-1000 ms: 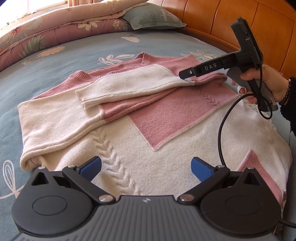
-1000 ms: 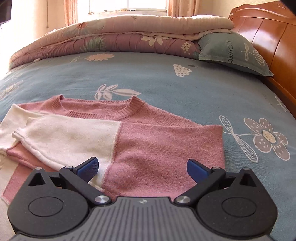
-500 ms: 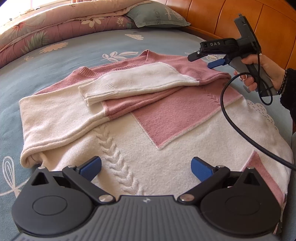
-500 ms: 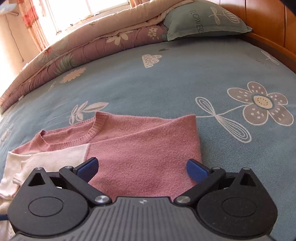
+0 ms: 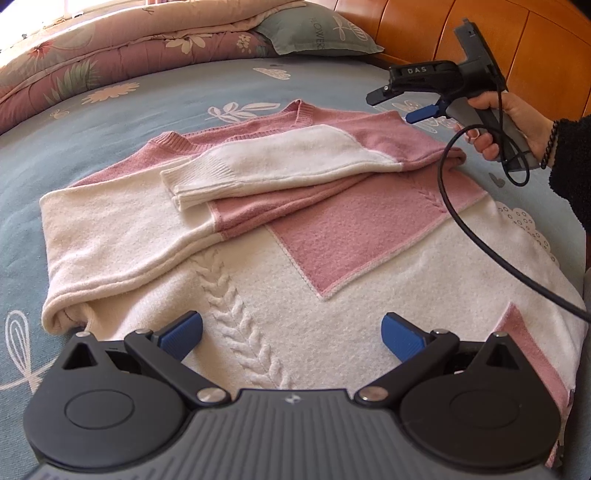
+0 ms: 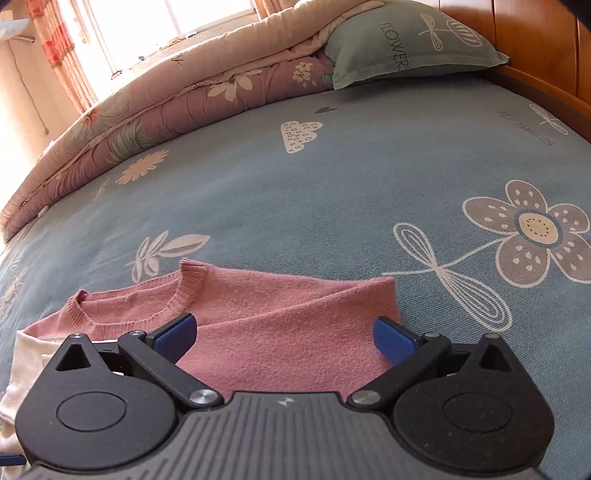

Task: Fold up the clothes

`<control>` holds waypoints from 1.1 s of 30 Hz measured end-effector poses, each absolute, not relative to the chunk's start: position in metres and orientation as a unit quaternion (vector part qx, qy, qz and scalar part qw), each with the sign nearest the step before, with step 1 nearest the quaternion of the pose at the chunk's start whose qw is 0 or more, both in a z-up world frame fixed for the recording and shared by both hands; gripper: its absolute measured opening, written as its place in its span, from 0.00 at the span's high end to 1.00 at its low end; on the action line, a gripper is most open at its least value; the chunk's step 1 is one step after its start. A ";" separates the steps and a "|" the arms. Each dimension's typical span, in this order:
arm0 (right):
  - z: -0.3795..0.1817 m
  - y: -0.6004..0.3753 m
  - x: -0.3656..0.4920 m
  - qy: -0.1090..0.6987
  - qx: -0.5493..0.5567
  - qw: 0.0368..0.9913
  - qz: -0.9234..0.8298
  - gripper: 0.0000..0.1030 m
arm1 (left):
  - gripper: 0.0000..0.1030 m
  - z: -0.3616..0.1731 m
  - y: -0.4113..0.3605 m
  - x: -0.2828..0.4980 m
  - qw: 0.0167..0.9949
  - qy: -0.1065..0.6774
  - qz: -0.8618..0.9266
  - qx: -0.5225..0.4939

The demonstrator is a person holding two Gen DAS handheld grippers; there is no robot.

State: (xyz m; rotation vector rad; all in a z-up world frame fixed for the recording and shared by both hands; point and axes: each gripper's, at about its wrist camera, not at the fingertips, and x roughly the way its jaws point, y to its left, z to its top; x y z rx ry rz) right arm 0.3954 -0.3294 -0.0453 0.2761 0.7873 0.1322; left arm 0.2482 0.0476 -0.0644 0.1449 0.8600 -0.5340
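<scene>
A pink and cream knitted sweater (image 5: pixel 332 236) lies flat on the bed, both sleeves folded across its chest. The cream cuff of the upper sleeve (image 5: pixel 207 177) points left. My left gripper (image 5: pixel 291 332) hovers open over the sweater's cream lower body, nothing between its blue pads. My right gripper (image 5: pixel 410 99) is held by a hand (image 5: pixel 509 118) above the sweater's right shoulder, apart from the cloth. In the right wrist view that gripper (image 6: pixel 282 332) is open over the pink shoulder (image 6: pixel 295 317), beside the ribbed collar (image 6: pixel 184 291).
The blue flower-print bedsheet (image 6: pixel 332 192) stretches beyond the sweater. A rolled pink quilt (image 6: pixel 177 99) and a green pillow (image 6: pixel 413 40) lie at the far end. A wooden headboard (image 5: pixel 480 33) runs along the right. A black cable (image 5: pixel 465 229) hangs over the sweater.
My right gripper lifted off the folded sleeve and drew back to the right above the shoulder. The sleeve stays where it lay. The left gripper barely moved.
</scene>
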 end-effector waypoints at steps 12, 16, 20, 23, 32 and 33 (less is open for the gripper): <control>-0.050 -0.257 0.233 0.440 0.019 0.891 0.113 0.00 | 0.01 -0.054 0.050 0.241 0.879 0.395 -0.262 0.050; -0.065 -0.244 0.178 0.437 0.008 0.894 0.094 0.00 | 0.01 -0.052 0.049 0.238 0.881 0.392 -0.258 0.053; -0.080 -0.238 0.148 0.419 -0.017 0.904 0.083 0.00 | 0.01 -0.051 0.044 0.233 0.881 0.386 -0.267 0.059; -0.083 -0.237 0.145 0.406 -0.013 0.911 0.073 0.00 | 0.01 -0.054 0.036 0.229 0.879 0.388 -0.269 0.070; -0.090 -0.240 0.134 0.359 -0.010 0.930 0.076 0.00 | 0.01 -0.074 0.019 0.223 0.870 0.402 -0.265 0.105; -0.091 -0.240 0.132 0.352 -0.009 0.933 0.076 0.00 | 0.01 -0.074 0.020 0.223 0.871 0.401 -0.265 0.102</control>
